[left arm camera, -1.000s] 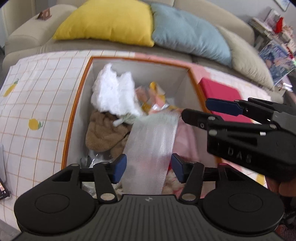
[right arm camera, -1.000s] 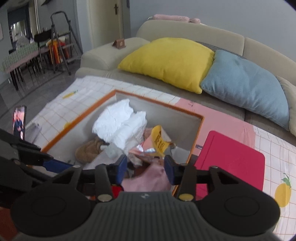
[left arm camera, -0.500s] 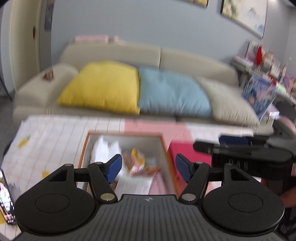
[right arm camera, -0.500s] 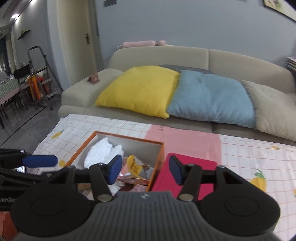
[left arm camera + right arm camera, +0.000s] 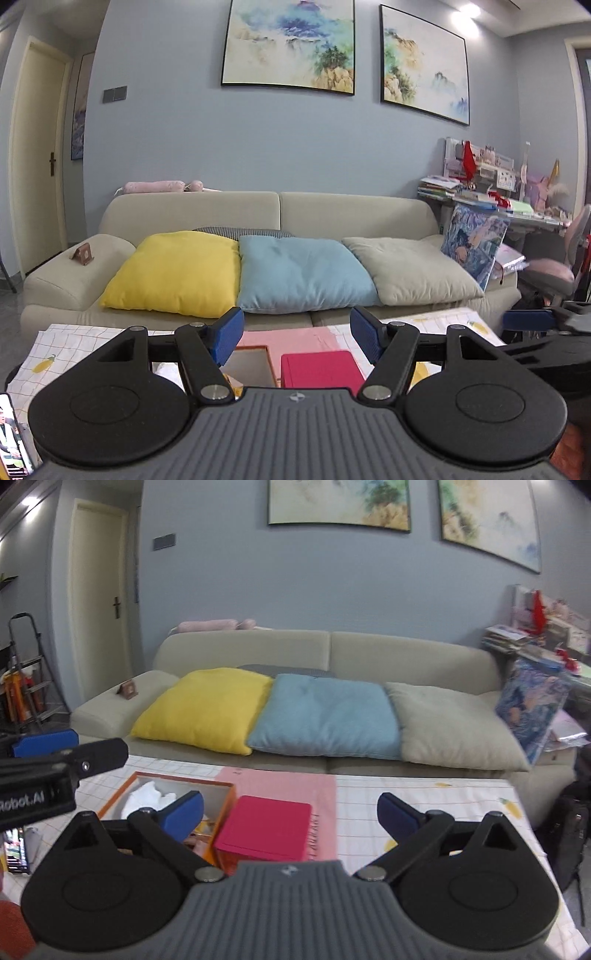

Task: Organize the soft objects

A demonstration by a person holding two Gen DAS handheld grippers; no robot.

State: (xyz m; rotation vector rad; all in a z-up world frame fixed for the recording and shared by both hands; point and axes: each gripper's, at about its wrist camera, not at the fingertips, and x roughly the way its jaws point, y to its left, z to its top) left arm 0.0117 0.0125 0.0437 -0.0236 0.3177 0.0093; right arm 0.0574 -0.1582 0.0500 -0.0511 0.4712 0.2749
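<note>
While both grippers [image 5: 296,336] [image 5: 290,814] gape empty, checked cloth [image 5: 424,794] covers table w/ orange box [image 5: 221,794]; sofa [image 5: 332,650] behind.

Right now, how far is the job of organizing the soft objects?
Soft items, one white, already lie in the orange box. Nothing is in hand: the left gripper and right gripper are open and empty, the right's jaws just widened. The red lid lies beside the box, which is not yet closed.

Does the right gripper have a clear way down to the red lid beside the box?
Probably yes: the right gripper is open and empty, the red lid lies bare just below, nothing between.
</note>
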